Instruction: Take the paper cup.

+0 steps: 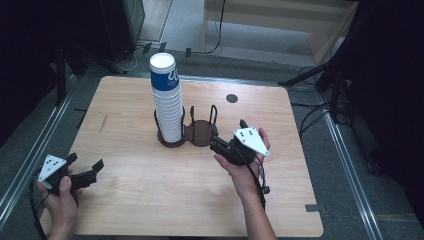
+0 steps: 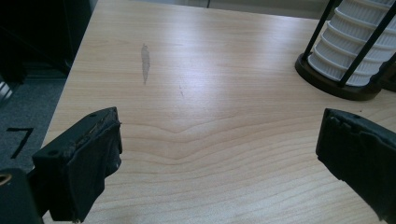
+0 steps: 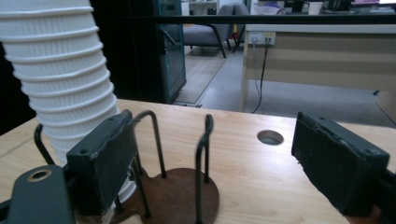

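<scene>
Cups (image 1: 167, 100) stand stacked in the holder (image 1: 200, 134) so we can pull one, our right tool (image 1: 216, 142) wide beside it, left tool (image 1: 85, 170) wide, near left on the surface (image 1: 150, 190).

the high view looks forward and down from above the person's side, taking in the whole wooden table (image 1: 150, 195) and the floor behind it. the left gripper view rides low near the table's left front corner and faces across the bare wood (image 2: 210, 93) toward the cup stack (image 2: 355, 51) in its wire holder (image 2: 334, 86), seen far off at the upper right. the right gripper view sits close to the holder (image 3: 182, 196), almost level with the tabletop, facing the room beyond. all three views share the cup stack (image 1: 167, 100) (image 3: 60, 79) and the holder (image 1: 192, 132).
</scene>
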